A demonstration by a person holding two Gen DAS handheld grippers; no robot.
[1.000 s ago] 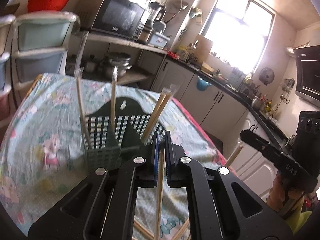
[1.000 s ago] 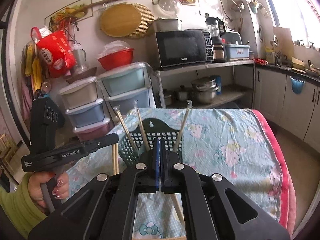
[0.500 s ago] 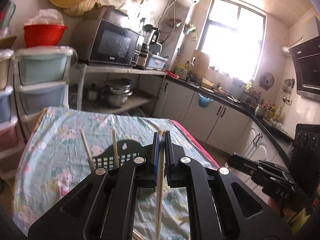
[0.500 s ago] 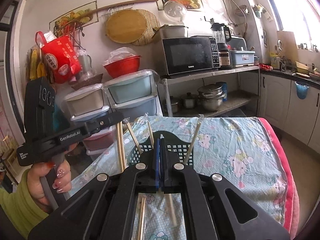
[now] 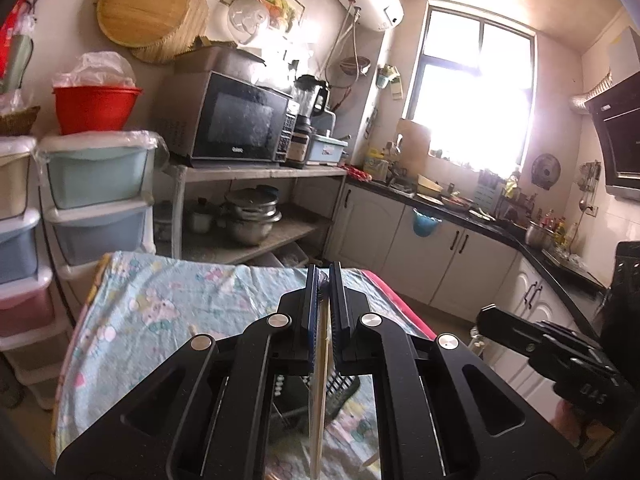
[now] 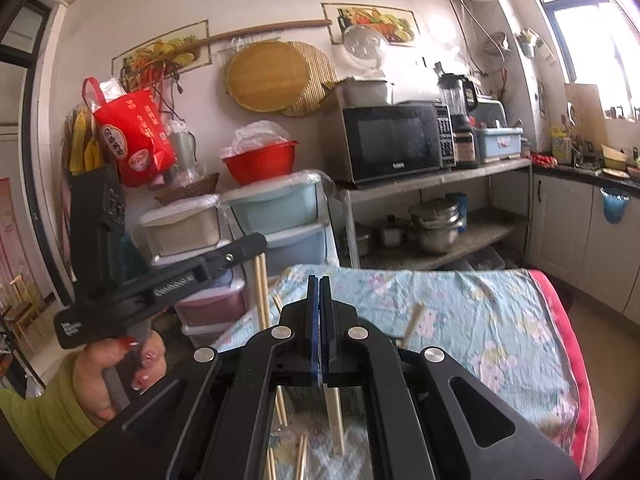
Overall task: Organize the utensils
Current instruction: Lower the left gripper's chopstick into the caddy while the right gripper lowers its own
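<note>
My left gripper [image 5: 325, 276] is shut on a pair of pale wooden chopsticks [image 5: 320, 392] that hang down between its jaws. From the right wrist view the left gripper [image 6: 258, 242] is at the left, held by a hand, the pair [image 6: 262, 292] dangling from its tip. My right gripper [image 6: 319, 284] is shut on a single chopstick [image 6: 335, 420] that slants down below it. The dark green slotted basket [image 5: 340, 390] shows only through the left gripper's frame. One chopstick [image 6: 412, 322] standing in it pokes up past the right gripper.
The table wears a light blue cartoon-print cloth [image 6: 460, 312] with a pink edge [image 6: 568, 344]. Loose chopsticks [image 6: 300, 456] lie on it under the right gripper. Stacked plastic drawers [image 6: 276, 216] stand beyond the table's far left corner. A shelf with a microwave [image 6: 392, 140] and pots lies behind.
Both grippers have risen with their chopsticks still held. The basket and its standing chopsticks have dropped from mid-view to behind the gripper frames.
</note>
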